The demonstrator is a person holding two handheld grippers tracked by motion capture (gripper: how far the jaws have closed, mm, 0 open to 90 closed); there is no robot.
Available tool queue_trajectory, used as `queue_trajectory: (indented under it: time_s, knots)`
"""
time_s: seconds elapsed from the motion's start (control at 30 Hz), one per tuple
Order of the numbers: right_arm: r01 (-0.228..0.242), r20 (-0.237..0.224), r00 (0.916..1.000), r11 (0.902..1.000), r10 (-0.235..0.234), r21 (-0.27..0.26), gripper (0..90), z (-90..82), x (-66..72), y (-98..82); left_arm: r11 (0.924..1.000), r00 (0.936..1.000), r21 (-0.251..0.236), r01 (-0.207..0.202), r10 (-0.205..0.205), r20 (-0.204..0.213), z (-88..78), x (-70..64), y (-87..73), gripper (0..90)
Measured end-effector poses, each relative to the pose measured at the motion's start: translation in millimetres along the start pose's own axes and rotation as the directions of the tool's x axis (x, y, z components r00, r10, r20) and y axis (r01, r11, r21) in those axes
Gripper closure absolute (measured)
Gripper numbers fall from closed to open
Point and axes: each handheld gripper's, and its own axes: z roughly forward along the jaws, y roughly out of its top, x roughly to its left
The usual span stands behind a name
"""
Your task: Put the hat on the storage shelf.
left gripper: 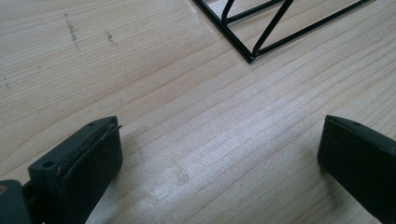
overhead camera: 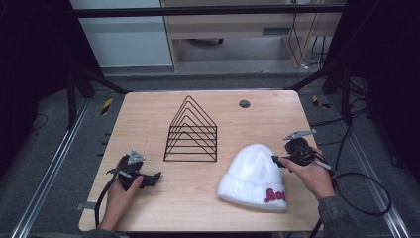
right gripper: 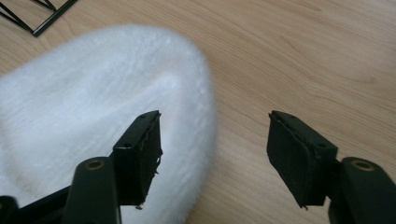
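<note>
A white knit hat [overhead camera: 255, 176] lies on the wooden surface [overhead camera: 148, 114], just in front and right of a black wire rack [overhead camera: 191, 131]. The right claw [overhead camera: 275, 159], jaws wide, straddles the hat's edge; the left claw [overhead camera: 154, 177] rests wide and empty left of the rack. This looks like an approach to grasp; next, the right jaws likely need to close on the fabric.

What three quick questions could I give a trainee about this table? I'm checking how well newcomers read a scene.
1. True or false: the right gripper is shut on the hat.
2. Which stands nearest the left gripper? A) hat B) wire rack C) round grommet
3. Fill in: the lettering on the hat's cuff is ____ in colour.

Key: 1. False; its jaws stand open, one over the hat's edge. 2. B. 3. Red.
</note>
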Motion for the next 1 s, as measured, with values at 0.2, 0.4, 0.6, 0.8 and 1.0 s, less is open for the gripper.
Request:
queue_trajectory:
  time_s: [0.2,0.4,0.6,0.8,1.0]
  knots:
    - [0.025,-0.016,0.9996,0.9997,-0.024,0.005,42.5,4.8,5.2,13.3,1.0,1.0,0.002,0.0,0.0,0.001,-0.1,0.0,0.0,0.0]
    - [0.052,-0.016,0.9985,0.9986,-0.052,0.004,47.1,8.5,9.3,23.6,1.0,1.0,0.001,0.0,0.0,0.001,-0.1,0.0,0.0,0.0]
    - [0.062,-0.026,0.9977,0.998,-0.062,0.004,50.1,13.3,15.3,27.1,1.0,1.0,0.001,0.001,-0.001,0.001,0.0,-0.1,0.0,0.0]
    - [0.052,-0.037,0.998,0.9986,-0.051,0.012,50.4,20.7,16.2,30.8,1.0,1.0,0.004,-0.002,0.002,0.0,-0.3,0.2,0.0,0.0]
    - [0.049,-0.039,0.9981,0.9985,-0.048,0.025,49.9,30.8,16.5,33.3,1.0,1.0,0.004,-0.005,0.005,0.0,-0.3,0.3,0.1,0.0]
